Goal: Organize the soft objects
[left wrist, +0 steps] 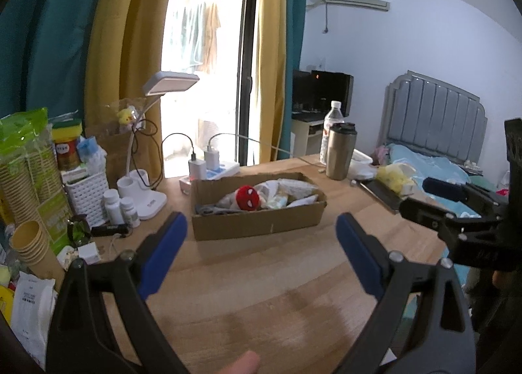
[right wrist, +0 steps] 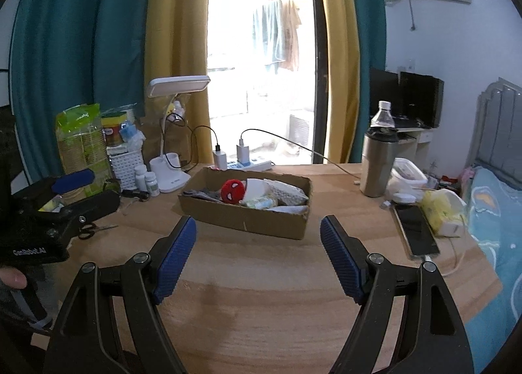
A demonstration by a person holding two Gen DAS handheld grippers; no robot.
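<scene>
A shallow cardboard box stands on the wooden table; it also shows in the right wrist view. Inside lie a red round plush with white eyes, grey cloth, white and pale soft items. My left gripper is open and empty, hovering just short of the box. My right gripper is open and empty, also just short of the box. The right gripper shows at the right edge of the left wrist view.
Left side holds paper cups, a white basket, pill bottles, a desk lamp and scissors. A power strip lies behind the box. A steel tumbler, phone and tissue pack sit right.
</scene>
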